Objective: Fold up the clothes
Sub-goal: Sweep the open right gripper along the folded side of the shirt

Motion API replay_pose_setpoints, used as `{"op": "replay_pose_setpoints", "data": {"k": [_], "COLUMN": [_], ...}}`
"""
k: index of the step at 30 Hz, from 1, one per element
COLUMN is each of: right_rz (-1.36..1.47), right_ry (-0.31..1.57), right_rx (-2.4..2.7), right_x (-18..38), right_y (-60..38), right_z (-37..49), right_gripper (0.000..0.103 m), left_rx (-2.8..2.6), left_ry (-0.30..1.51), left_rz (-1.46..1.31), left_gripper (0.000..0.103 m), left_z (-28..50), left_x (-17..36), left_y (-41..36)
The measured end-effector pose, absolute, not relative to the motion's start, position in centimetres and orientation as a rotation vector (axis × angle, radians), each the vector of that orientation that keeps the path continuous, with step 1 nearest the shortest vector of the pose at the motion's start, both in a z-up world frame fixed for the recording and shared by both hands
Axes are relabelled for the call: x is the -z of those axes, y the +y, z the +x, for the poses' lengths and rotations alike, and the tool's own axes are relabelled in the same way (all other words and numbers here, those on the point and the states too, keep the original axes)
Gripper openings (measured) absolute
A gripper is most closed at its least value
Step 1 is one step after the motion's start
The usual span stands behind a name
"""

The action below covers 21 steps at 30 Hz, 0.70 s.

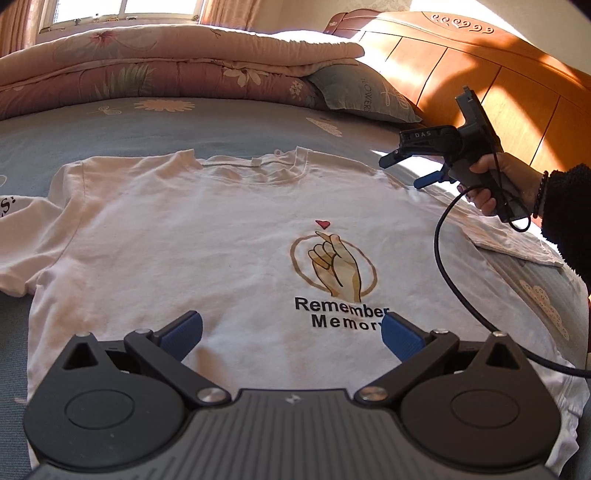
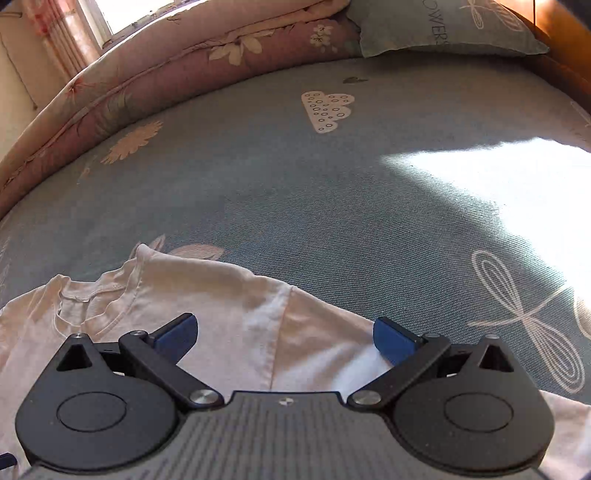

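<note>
Lying flat across the middle of the left wrist frame, the white T-shirt is spread print-up on the blue bedsheet.

Left gripper hovers low in frame, blue pads wide apart, nothing held. Right gripper is spread wide too, empty, over the shirt's shoulder seam at lower centre; a hand grips its handle at right.

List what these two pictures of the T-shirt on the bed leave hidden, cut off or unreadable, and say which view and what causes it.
- T-shirt hem: left wrist view, hidden behind the left tool body.
- Last letters of "Remember Memory": left wrist view, covered by a blue fingertip.
- Sleeve print: left wrist view, cut by the picture's edge.
- Shirt front: right wrist view, blocked by the right tool.
- Pillow lettering: both views, partly cut off.
</note>
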State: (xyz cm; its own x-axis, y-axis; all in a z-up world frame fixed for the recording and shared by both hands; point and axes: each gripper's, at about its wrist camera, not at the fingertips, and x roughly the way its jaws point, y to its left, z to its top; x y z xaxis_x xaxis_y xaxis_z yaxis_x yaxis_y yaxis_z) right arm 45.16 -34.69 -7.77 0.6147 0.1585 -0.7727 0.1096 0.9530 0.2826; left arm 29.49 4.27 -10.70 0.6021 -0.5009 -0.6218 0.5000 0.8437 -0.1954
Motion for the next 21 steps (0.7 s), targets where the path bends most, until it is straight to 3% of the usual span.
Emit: {"op": "replay_pose_setpoints", "data": {"k": [7,17,21], "right_rz": [0.384,0.516,0.513], "right_ry": [1.006,0.917,0.964], "right_rx": [-0.118,0.152,0.144], "right_x": [8.3,6.7,8.5], "right_y": [-37.2,-49.0,-50.1], "right_z": [39.4,31.4,30.3], "right_gripper": [0.103,0.103,0.103], "left_rx": [0.667,0.732,0.741], "left_ry": [0.768,0.766,0.785], "left_rz": [0.082,0.186,0.2], "left_gripper": [0.102,0.102,0.102], "left_z": [28.0,26.4,26.5], "left_x": [9.3,9.9,10.7], "left_y": [3.1,0.4,-0.4]}}
